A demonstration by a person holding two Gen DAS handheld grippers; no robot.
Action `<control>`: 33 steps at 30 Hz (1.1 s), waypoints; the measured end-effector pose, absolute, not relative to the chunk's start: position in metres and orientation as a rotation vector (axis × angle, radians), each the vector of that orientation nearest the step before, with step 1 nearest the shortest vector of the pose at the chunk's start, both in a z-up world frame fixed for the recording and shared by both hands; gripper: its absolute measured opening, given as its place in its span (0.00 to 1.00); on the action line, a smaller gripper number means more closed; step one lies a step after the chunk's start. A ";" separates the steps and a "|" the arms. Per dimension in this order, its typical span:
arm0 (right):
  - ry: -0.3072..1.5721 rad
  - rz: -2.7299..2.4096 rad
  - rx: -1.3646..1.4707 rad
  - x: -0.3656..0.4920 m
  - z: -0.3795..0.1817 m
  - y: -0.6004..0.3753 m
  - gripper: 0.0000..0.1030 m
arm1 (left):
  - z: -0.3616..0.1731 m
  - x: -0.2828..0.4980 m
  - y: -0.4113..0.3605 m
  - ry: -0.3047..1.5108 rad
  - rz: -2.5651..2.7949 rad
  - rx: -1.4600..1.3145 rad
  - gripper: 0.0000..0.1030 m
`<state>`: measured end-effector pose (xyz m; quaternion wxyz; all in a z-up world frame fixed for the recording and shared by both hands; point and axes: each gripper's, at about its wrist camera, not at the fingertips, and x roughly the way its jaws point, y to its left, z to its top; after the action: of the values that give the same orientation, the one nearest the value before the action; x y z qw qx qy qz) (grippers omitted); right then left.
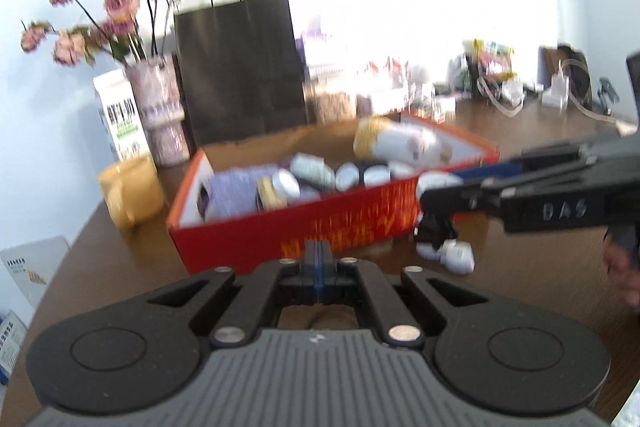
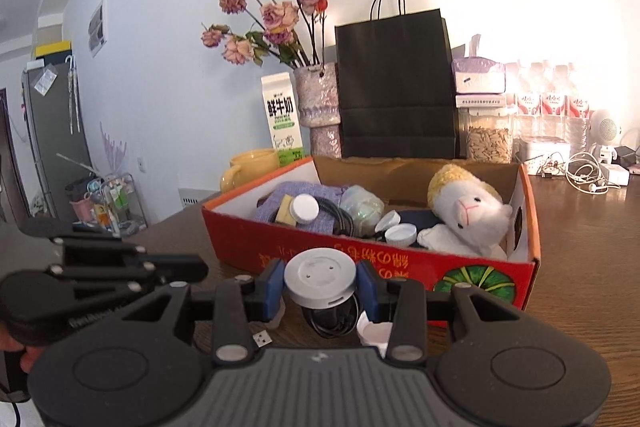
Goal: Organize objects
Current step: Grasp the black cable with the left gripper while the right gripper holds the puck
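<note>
A red cardboard box (image 2: 400, 265) (image 1: 320, 223) stands on the brown table, holding a white plush lamb (image 2: 468, 215), a purple cloth, white caps and a black cable. My right gripper (image 2: 320, 287) is shut on a round white puck-shaped device (image 2: 320, 279) with a black coiled cable (image 2: 332, 319) hanging under it, just in front of the box's near wall. It also shows in the left wrist view (image 1: 438, 195) at the box's right corner. My left gripper (image 1: 316, 259) is shut and empty, in front of the box.
Behind the box stand a black paper bag (image 2: 394, 87), a vase of dried roses (image 2: 318, 99), a milk carton (image 2: 282, 115) and a yellow mug (image 2: 252, 167). Jars, bottles and cables crowd the back right. Small white pieces (image 1: 448, 253) lie on the table by the box.
</note>
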<state>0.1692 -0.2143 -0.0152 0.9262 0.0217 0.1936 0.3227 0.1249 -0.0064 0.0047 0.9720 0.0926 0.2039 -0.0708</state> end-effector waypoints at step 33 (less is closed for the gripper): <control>0.413 0.758 0.100 0.153 -0.013 -0.195 0.37 | -0.025 0.141 -0.022 0.463 -0.311 -0.001 0.29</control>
<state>0.1528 -0.1955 -0.0134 0.9071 0.0486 0.1998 0.3672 0.1412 -0.0218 -0.0247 0.9614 -0.0007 0.2284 -0.1535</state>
